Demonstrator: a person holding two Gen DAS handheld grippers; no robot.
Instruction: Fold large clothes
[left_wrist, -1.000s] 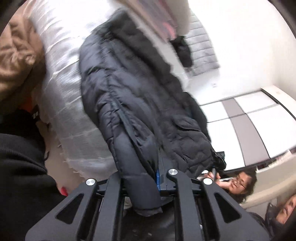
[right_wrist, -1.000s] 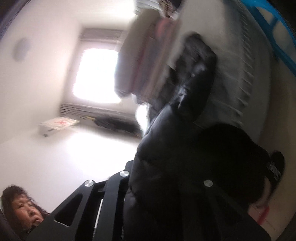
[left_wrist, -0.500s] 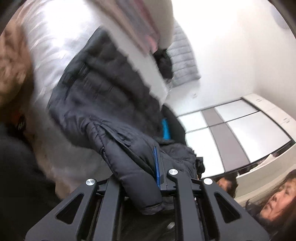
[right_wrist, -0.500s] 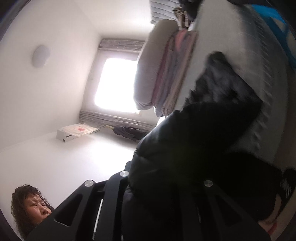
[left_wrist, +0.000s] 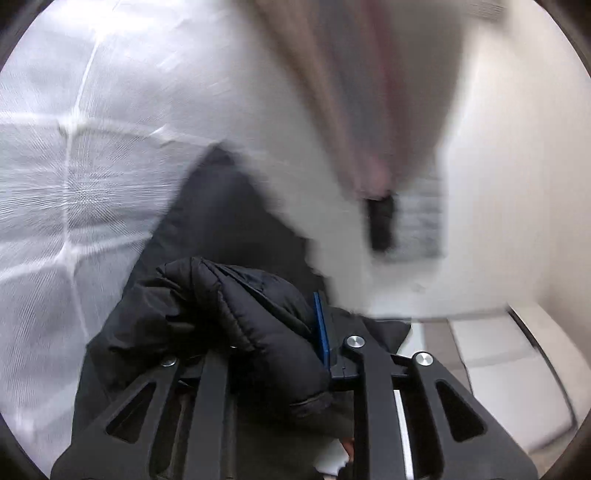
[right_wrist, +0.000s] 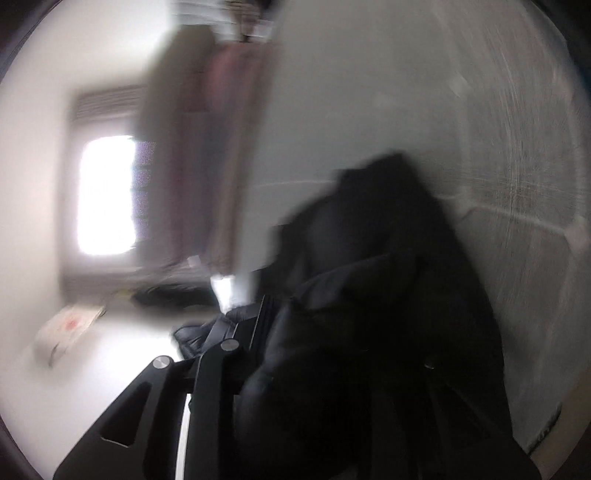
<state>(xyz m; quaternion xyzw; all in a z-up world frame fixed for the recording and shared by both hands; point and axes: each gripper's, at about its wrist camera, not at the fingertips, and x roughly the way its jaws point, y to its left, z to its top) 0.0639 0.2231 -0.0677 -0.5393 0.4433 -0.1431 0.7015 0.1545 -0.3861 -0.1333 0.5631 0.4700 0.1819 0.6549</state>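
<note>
Black puffer jacket (left_wrist: 236, 317) lay bunched on white quilted bed cover (left_wrist: 74, 155), padded fold heaped over both tools. Left gripper (left_wrist: 273, 354) jaws were opening, jacket fold between them, blue pad (left_wrist: 320, 328) against fabric; grip or release could not be told. Right gripper (right_wrist: 325, 354) jaws were opening too, mostly buried under dark jacket (right_wrist: 369, 295); hold could not be told. Both views motion-blurred. Stacked folded bedding (right_wrist: 207, 155) beyond jacket, bright window (right_wrist: 105, 195) behind

Black puffer jacket (left_wrist: 229, 221) lies on white quilted bed (left_wrist: 74, 166).
</note>
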